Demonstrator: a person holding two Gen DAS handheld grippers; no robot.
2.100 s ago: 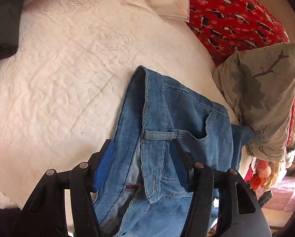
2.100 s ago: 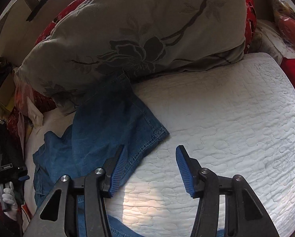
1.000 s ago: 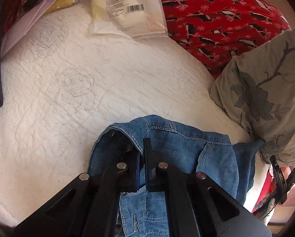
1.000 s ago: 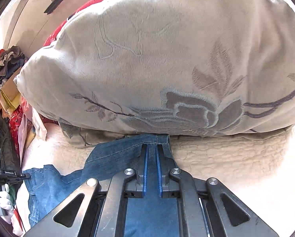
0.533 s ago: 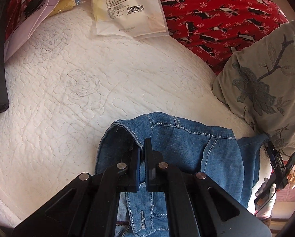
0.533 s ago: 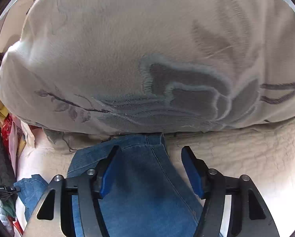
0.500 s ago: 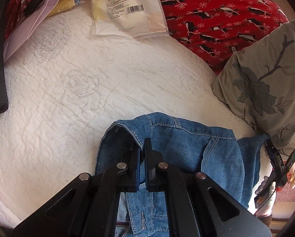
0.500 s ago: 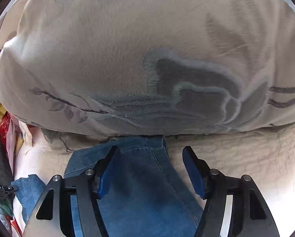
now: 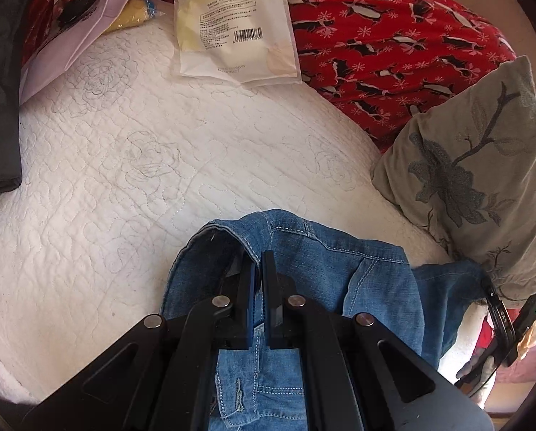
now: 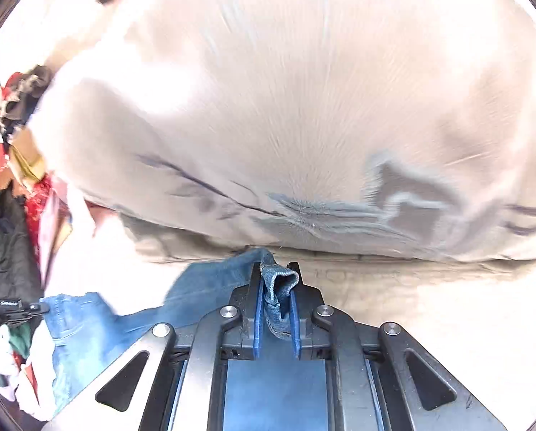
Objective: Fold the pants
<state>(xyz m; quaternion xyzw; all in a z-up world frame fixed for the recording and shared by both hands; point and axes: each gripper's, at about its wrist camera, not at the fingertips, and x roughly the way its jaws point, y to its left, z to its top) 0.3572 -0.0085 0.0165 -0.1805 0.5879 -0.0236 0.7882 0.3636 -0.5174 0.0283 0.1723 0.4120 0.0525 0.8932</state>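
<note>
Left gripper [image 9: 257, 262] grips the jeans [image 9: 339, 280] waistband; right gripper [image 10: 275, 280] pinches the hem. Lift both evenly, clear of the pillow [image 10: 285, 107].

We saw jeans [image 9: 325, 280] of matt blue denim cloth, a white quilt [image 9: 124, 179] with rough stitching, a soft grey pillow [image 9: 483, 179], and a glossy plastic packet [image 9: 232, 28].

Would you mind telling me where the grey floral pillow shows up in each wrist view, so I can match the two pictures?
Left wrist: the grey floral pillow fills the right edge, beyond the jeans.
Right wrist: the pillow fills most of the upper frame, blurred, just above the right gripper.
Shared landmark: the jeans, whose leg runs up to the pillow's lower edge in both.
</note>
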